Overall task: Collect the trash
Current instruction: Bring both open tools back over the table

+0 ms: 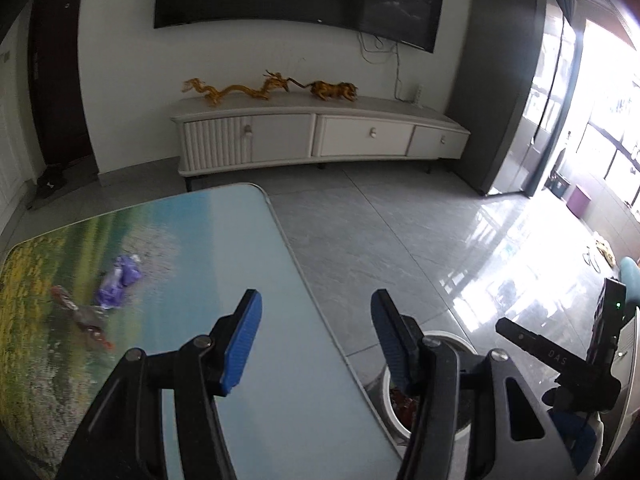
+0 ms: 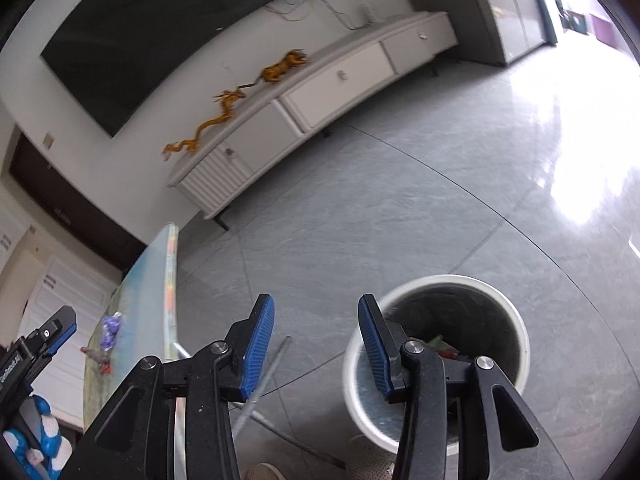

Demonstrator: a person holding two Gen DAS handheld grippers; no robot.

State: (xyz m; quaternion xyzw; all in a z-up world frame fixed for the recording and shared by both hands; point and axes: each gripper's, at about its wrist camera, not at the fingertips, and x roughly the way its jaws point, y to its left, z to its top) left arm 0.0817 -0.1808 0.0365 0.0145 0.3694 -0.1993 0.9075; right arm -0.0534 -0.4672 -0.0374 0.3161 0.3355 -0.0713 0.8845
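A purple wrapper (image 1: 120,280) and a red-brown wrapper (image 1: 84,316) lie on the landscape-print table (image 1: 248,240), off to the left of my left gripper (image 1: 316,336). That gripper hovers open over the table's right edge with nothing between its blue pads. The white trash bin (image 1: 450,337) stands on the floor, partly hidden behind its right finger. My right gripper (image 2: 316,344) is open and holds nothing, just left of the bin (image 2: 436,280), which has scraps (image 2: 444,348) at its bottom. Both wrappers (image 2: 111,330) show small on the table (image 2: 136,292).
A long white TV cabinet (image 1: 320,140) with golden dragon figures (image 1: 236,90) stands against the far wall under a dark screen. Grey tiled floor (image 1: 380,240) spreads to the right, glaring near the windows. Metal table legs (image 2: 264,384) cross below the right gripper.
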